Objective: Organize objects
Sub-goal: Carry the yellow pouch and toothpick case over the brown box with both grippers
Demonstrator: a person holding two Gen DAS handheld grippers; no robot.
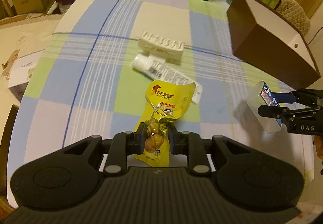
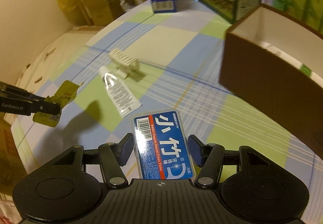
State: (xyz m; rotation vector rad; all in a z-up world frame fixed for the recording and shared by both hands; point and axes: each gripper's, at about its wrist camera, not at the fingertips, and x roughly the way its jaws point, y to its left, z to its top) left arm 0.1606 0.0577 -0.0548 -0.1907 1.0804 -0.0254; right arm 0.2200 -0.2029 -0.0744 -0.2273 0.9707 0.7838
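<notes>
Right tool (image 2: 161, 150) clamps floss box (image 2: 163, 145), brown box (image 2: 268, 74) ahead-right, nearer it; left tool (image 1: 155, 140) grips yellow snack packet (image 1: 161, 115).

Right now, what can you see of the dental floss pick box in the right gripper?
The dental floss pick box is a flat, clear plastic case with rounded corners and a blue label bearing white characters, a red stripe and a barcode. The right gripper is shut on its long sides, holding it off the checked tablecloth, label up. The lid looks closed. Nothing else touches it; the brown open box stands ahead to its right.
</notes>
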